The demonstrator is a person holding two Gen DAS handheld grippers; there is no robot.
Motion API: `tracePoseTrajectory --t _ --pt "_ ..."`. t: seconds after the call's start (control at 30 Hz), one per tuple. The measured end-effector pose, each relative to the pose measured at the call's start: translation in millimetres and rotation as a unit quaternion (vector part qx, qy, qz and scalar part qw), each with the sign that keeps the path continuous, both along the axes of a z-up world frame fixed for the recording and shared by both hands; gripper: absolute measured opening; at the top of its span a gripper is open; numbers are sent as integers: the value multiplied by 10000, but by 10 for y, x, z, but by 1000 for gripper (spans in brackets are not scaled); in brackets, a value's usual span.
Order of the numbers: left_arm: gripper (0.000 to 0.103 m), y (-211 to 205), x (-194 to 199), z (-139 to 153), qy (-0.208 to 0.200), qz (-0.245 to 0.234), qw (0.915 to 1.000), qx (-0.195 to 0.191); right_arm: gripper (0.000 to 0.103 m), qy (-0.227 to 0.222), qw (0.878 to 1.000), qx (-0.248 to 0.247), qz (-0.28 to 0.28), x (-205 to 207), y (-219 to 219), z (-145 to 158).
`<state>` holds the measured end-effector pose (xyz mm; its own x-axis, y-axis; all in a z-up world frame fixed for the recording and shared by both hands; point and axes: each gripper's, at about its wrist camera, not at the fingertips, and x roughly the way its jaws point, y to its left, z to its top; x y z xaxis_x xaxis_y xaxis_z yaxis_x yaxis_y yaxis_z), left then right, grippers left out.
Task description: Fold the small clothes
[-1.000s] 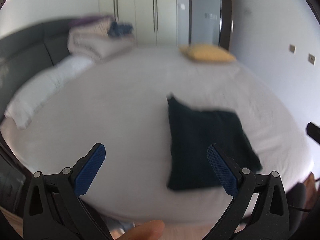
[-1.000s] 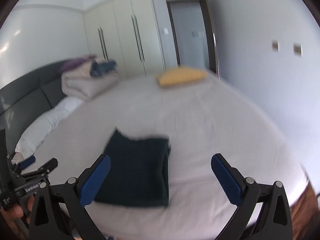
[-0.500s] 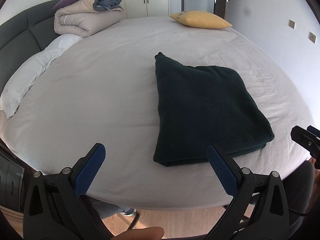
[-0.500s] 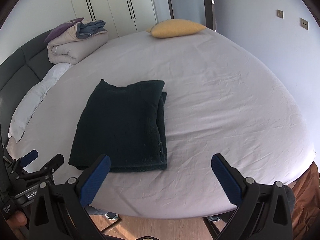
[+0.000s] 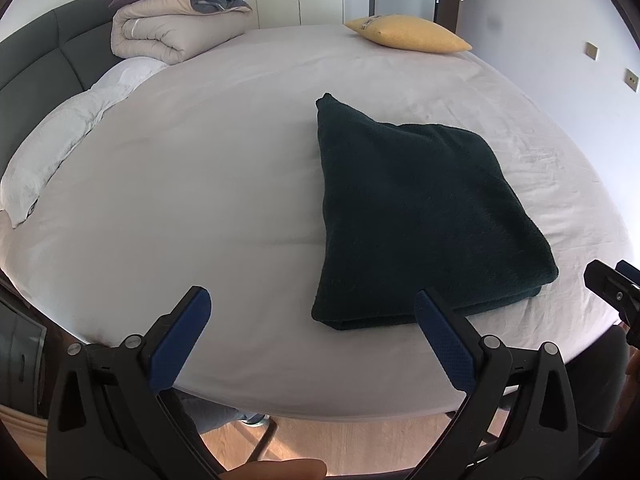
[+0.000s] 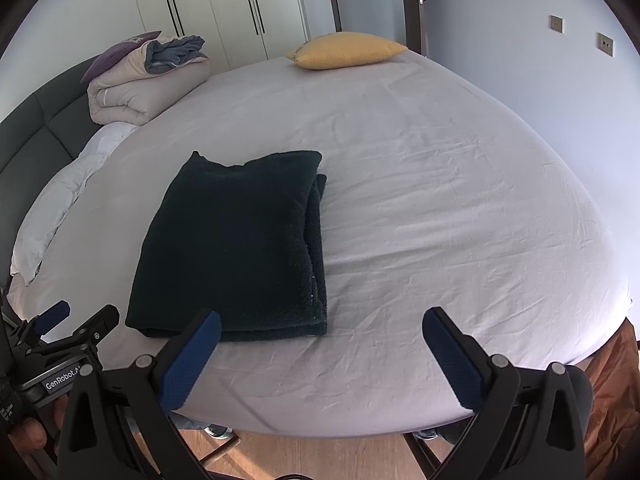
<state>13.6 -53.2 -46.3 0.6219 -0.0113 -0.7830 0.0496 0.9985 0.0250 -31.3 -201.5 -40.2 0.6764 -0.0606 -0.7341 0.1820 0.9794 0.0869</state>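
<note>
The left gripper has two black plastic arms of triangular, open-frame shape, with silver round screws at the joints. Its fingertips carry blue pads with a fine dotted texture. The right gripper has the same build and the same blue pads. On the left gripper's body a white label reads "GenRobot.A", then it is cut off.

Fuzzy dark cloth garment on matt sheet.

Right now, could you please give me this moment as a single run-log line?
left claw: open, empty | right claw: open, empty | dark green garment: folded on bed sheet, untouched
</note>
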Motion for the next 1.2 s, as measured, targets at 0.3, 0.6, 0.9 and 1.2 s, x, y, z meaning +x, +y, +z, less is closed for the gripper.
tracePoseTrajectory --t 0.3,0.6,0.9,1.2 --pt "103 -14 51 -43 32 -2 10000 -15 103 24 10000 3 -8 4 -1 -16" --pt "103 -17 53 -54 33 4 10000 -15 103 34 10000 8 -1 6 5 -34" --pt "103 -18 52 -60 37 8 10000 -16 103 31 10000 7 1 7 7 -34" --pt "103 -16 45 -68 52 12 10000 -30 103 31 10000 14 1 5 14 -38"
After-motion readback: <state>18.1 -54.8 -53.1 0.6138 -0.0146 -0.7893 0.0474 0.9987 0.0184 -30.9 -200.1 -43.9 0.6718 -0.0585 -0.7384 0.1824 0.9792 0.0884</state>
